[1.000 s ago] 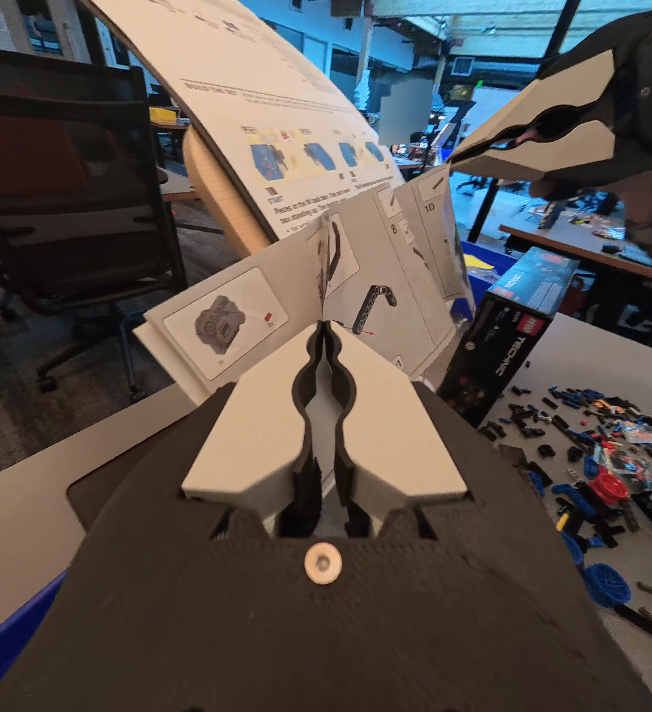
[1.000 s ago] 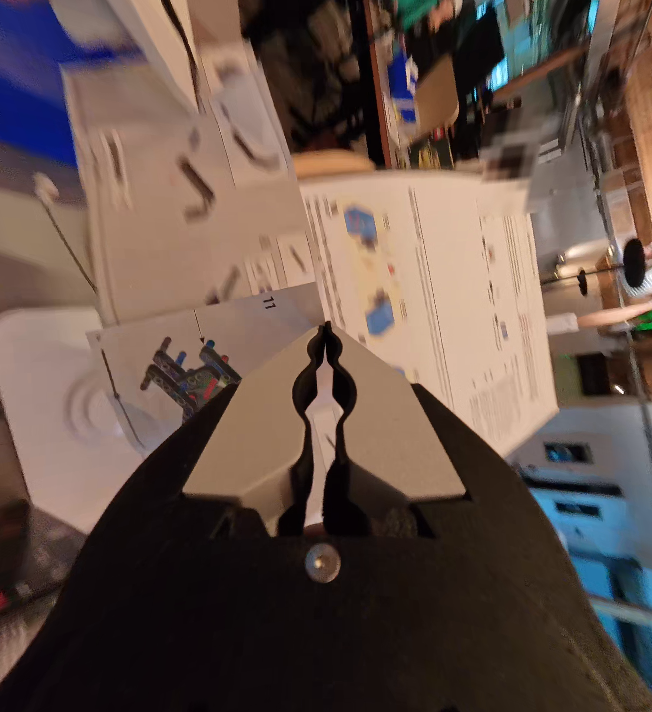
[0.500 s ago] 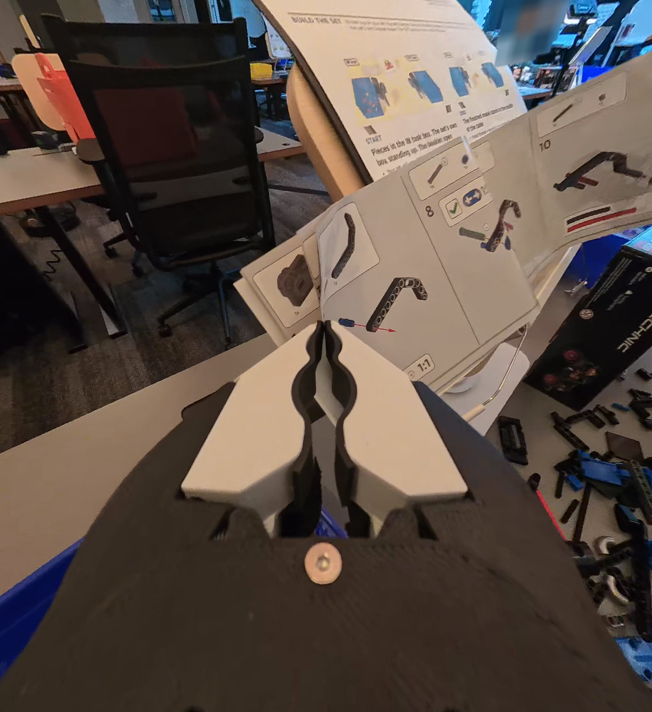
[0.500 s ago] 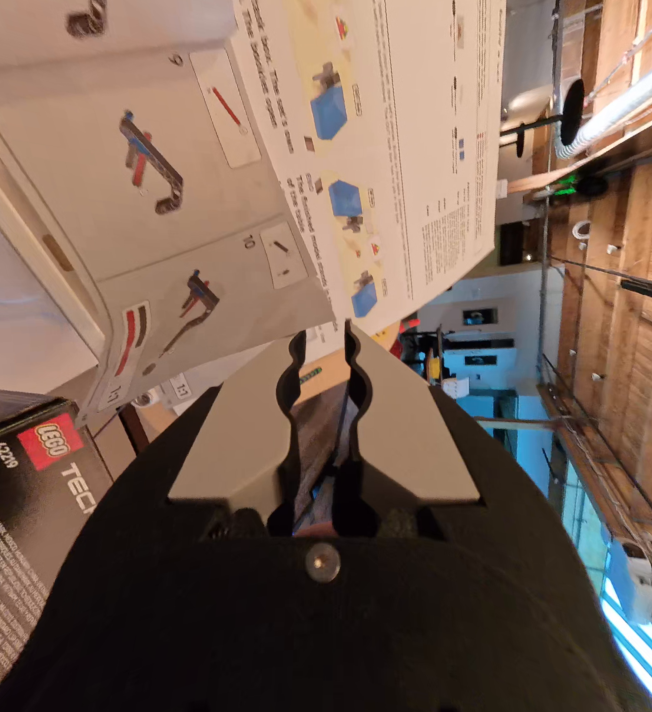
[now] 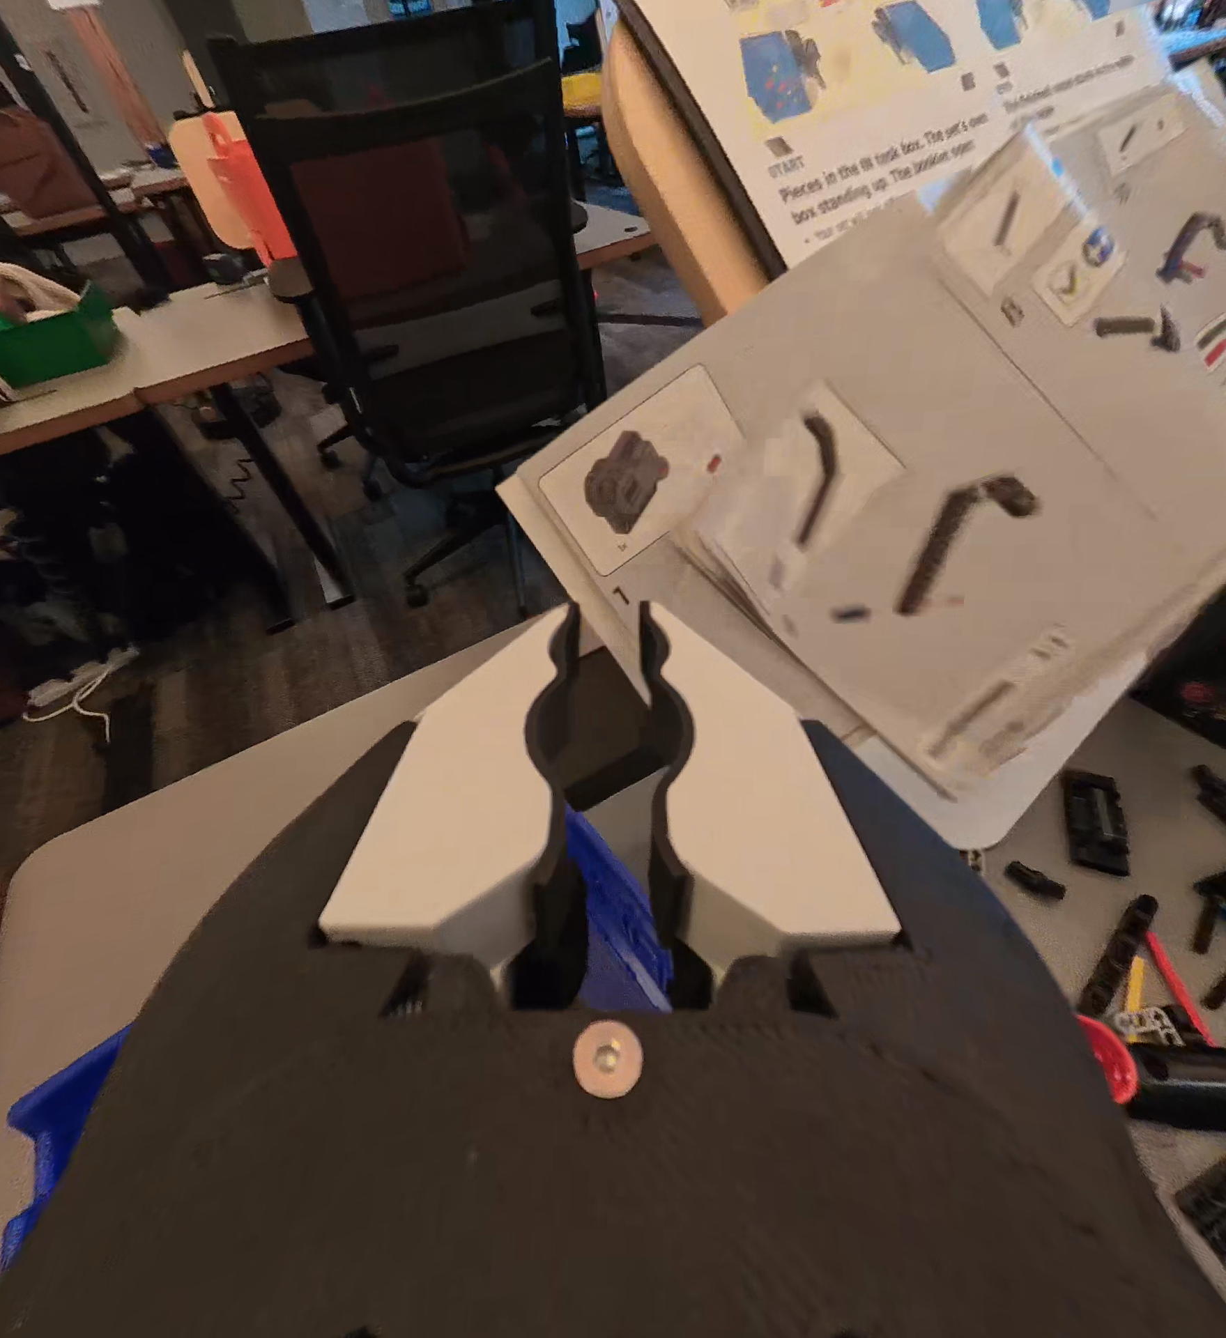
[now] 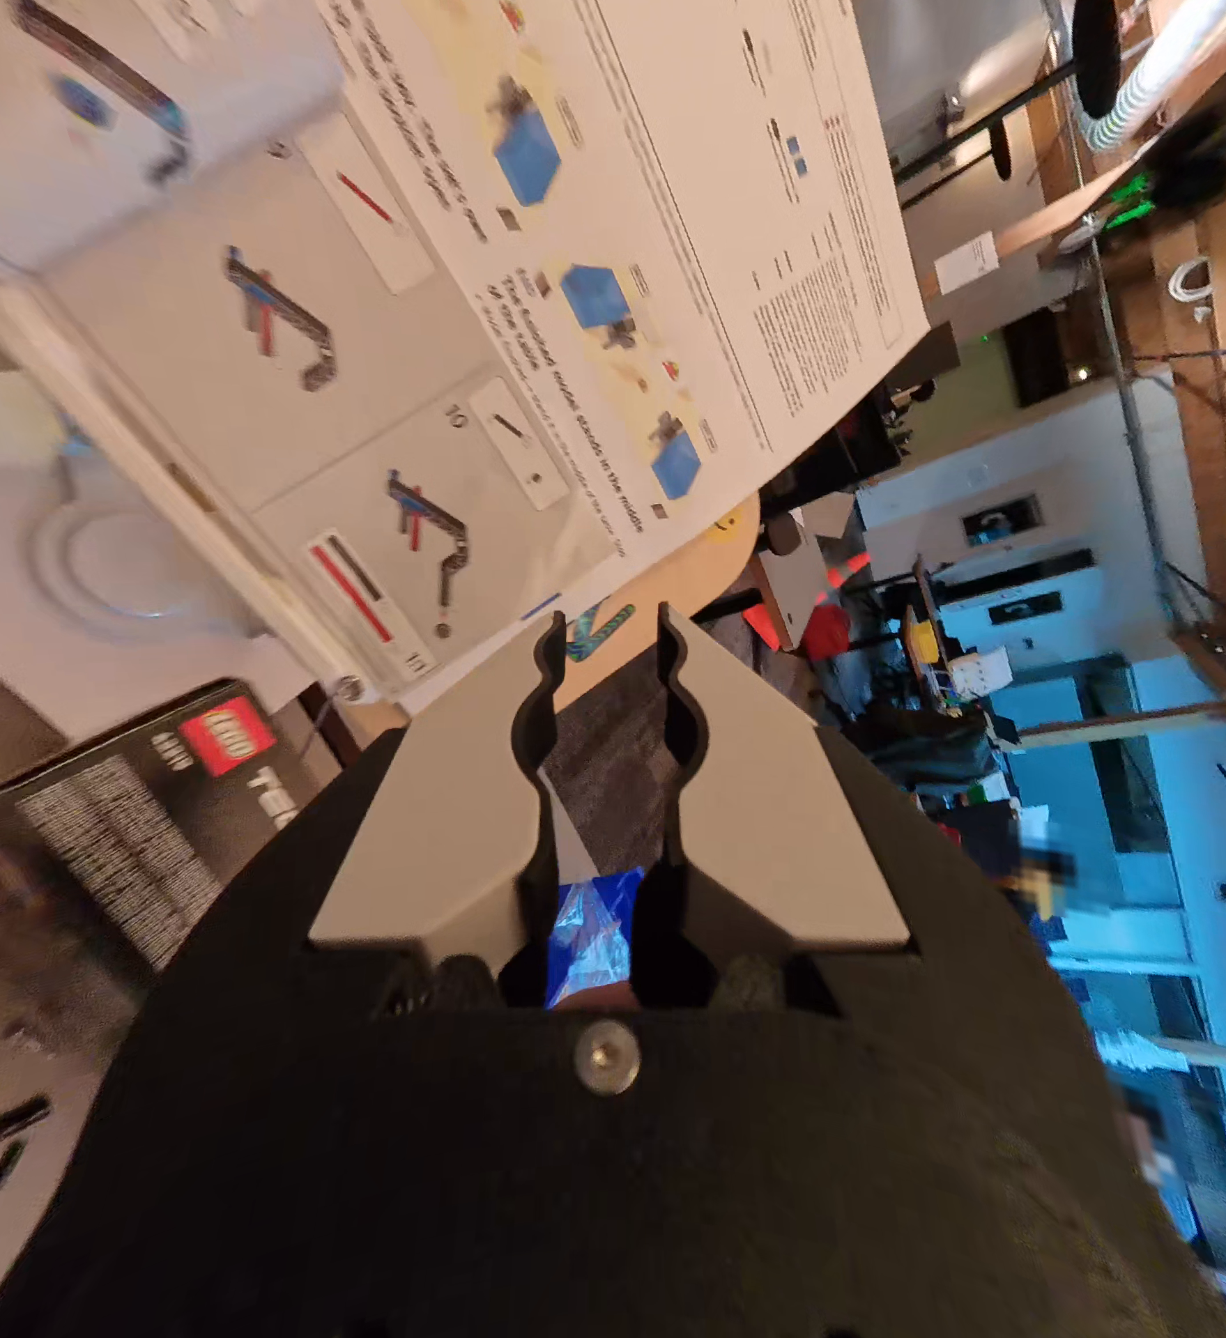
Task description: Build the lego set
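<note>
Left wrist view. The left gripper, jaws slightly spread and empty, points at the lower-left corner of the open instruction booklet; that corner lies just ahead of the tips and appears to reach between them, though blur makes contact uncertain. The booklet stands tilted on a white stand near the table's far edge, its pages running up and to the right. Loose Lego pieces are scattered on the table to the right, and a blue bin sits below the jaws. An office chair stands beyond the table edge.

Right wrist view (camera rolled sideways). The right gripper, jaws parted and empty, hangs near the booklet's free page edge, not touching it. The Lego box stands beside the stand, and a printed instruction board behind. The left gripper is judged closer to the booklet.
</note>
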Available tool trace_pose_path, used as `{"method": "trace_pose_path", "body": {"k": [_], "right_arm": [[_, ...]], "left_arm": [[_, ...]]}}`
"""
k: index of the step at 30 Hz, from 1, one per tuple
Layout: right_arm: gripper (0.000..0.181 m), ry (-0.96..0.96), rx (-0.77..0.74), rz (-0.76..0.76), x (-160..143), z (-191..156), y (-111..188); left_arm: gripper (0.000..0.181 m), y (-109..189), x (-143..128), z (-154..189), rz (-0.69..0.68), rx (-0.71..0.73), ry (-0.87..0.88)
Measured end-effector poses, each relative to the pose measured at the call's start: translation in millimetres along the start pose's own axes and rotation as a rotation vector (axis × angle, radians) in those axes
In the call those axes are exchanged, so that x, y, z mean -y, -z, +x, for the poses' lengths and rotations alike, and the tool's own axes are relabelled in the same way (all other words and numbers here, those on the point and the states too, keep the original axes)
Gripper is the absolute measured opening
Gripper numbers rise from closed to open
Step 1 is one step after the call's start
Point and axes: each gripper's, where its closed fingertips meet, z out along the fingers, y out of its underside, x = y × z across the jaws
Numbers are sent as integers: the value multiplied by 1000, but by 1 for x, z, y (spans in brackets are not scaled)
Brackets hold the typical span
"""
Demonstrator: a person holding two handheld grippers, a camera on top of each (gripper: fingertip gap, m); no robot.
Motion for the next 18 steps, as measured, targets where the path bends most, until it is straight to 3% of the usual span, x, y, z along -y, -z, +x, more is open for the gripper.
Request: {"method": "trace_pose_path", "body": {"k": [3, 6, 9, 12, 14, 18], "right_arm": [[24, 21, 40, 43, 3, -18, 30], [24, 31, 75, 76, 2, -39, 62], [24, 37, 101, 94, -3, -63, 89], [24, 24, 139, 99, -13, -90, 113], [24, 1, 179, 100, -22, -111, 127], [26, -51, 221, 97, -45, -144, 153]], "left_arm": [[34, 9, 6, -5, 29, 74, -10], [36, 26, 22, 8, 69, 148, -149], [34, 32, 38, 53, 84, 133, -355], [24, 31, 55, 119, 122, 66, -578], [23, 19, 52, 158, 85, 3, -683], [25, -1, 38, 191, 13, -64, -747]]}}
